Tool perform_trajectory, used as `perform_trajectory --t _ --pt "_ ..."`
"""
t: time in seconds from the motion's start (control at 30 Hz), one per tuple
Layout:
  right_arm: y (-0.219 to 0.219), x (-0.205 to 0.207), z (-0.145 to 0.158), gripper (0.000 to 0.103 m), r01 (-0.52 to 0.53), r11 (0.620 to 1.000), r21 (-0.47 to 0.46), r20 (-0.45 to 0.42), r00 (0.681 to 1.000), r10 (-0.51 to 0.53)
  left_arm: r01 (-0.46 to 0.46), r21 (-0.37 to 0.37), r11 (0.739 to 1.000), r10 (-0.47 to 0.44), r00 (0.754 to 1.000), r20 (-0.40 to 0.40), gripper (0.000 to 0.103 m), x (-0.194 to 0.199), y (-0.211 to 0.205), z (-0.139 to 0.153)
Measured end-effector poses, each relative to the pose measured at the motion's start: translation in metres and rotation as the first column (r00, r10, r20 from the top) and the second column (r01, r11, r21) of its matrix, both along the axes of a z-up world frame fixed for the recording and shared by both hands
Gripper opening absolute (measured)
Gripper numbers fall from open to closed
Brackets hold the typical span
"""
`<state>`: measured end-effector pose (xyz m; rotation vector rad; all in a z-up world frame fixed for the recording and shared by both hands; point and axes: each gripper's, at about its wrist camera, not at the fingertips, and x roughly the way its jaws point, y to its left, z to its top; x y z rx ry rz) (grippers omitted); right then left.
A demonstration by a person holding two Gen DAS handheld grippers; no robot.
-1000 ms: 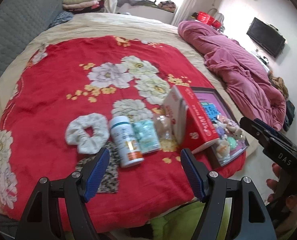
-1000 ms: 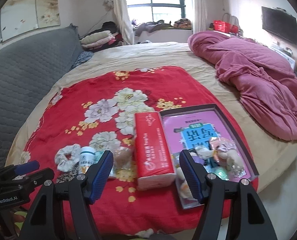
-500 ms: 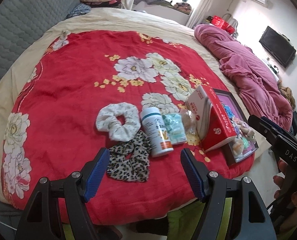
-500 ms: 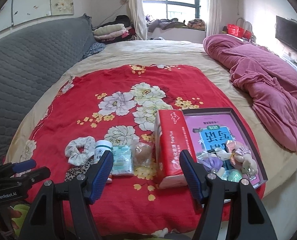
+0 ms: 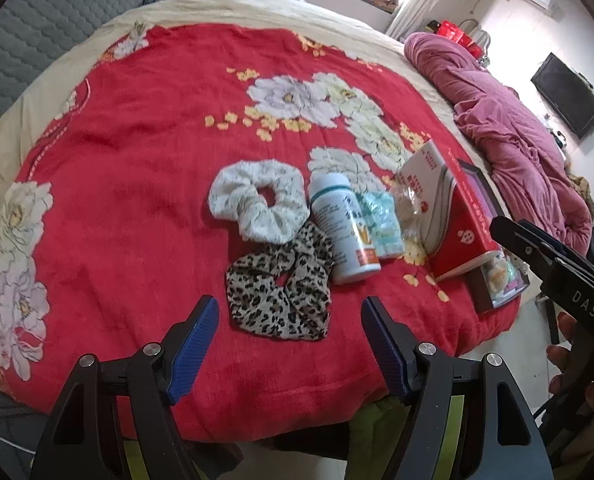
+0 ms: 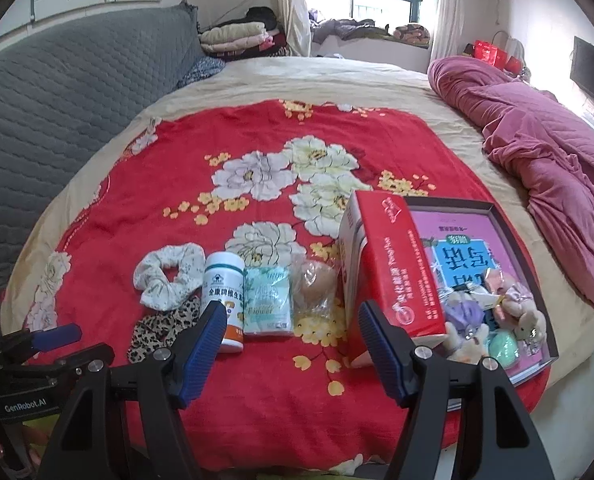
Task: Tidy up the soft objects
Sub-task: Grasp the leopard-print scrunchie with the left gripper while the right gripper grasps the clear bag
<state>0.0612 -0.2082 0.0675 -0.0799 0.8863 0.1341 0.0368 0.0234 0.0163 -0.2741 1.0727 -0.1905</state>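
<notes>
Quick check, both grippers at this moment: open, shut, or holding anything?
Left gripper: open, empty, above the leopard scrunchie.
Right gripper: open, empty, near the tissue box.

White scrunchie flat on red blanket, touching leopard scrunchie just nearer bed edge. Small plush toys heaped in open box, near corner.

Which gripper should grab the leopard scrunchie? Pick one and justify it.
Left. The left gripper is open with the leopard scrunchie lying just ahead between its fingers. The right gripper, also open, faces the tissue pack and red box.
</notes>
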Motion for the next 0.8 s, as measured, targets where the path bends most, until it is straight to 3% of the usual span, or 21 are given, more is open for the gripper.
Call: perform_trajectory --t 0.33,0.57,0.8 --pt "0.012 0.019 -0.034 0.068 0.027 0.999 -0.019 -0.064 0.998 -0.028 0.003 -0.026 1.000 -0.004 0.999 -0.043 0.075 0.011 0.000 -0.027" --pt "0.012 0.049 -0.056 0.068 0.137 0.991 -0.013 -0.111 0.984 -0.137 0.009 -0.039 0.999 -0.012 0.998 -0.063 0.075 0.021 -0.001 -0.041" --pt "0.013 0.082 -0.074 0.068 0.231 0.970 -0.073 -0.148 0.960 -0.239 0.000 -0.057 0.998 -0.005 0.997 -0.081 0.075 0.032 0.003 -0.054"
